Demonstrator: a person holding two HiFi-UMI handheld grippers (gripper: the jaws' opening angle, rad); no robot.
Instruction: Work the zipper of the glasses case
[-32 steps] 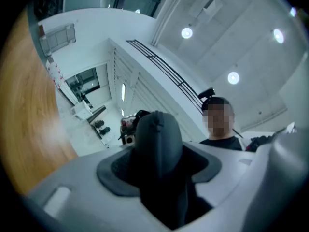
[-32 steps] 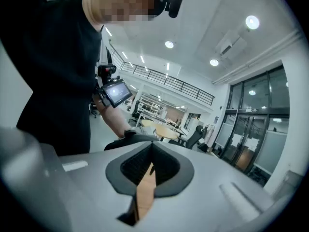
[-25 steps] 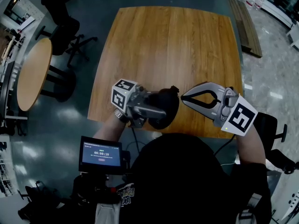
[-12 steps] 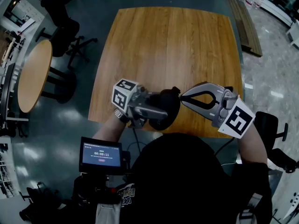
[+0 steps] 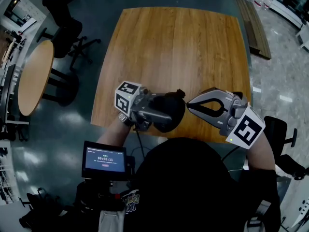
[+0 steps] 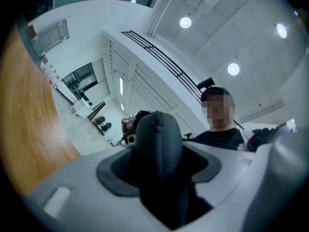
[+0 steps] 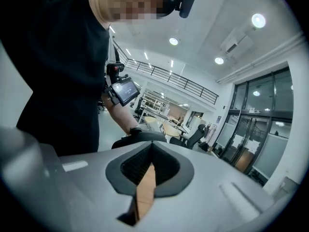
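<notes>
Clamping the black, rounded, soft-shelled glasses case (image 6: 157, 146) between widely spread jaws, the left gripper (image 5: 161, 112) has both of its dark pads pressed against the case's sides. In the left gripper view the case stands end-on straight ahead of that gripper, filling the gap between the pads. The case sits over the near edge of the brown wooden table (image 5: 178, 47), which stretches away beyond both grippers.

The right gripper (image 5: 189, 103) points at the left one, its jaws pressed together at the tips. Those tips touch the end of the case that sticks out past the left gripper's jaws. Behind the closed tips a thin strip of table shows through the remaining slit. Whether a zipper pull is nipped between them cannot be made out.
</notes>
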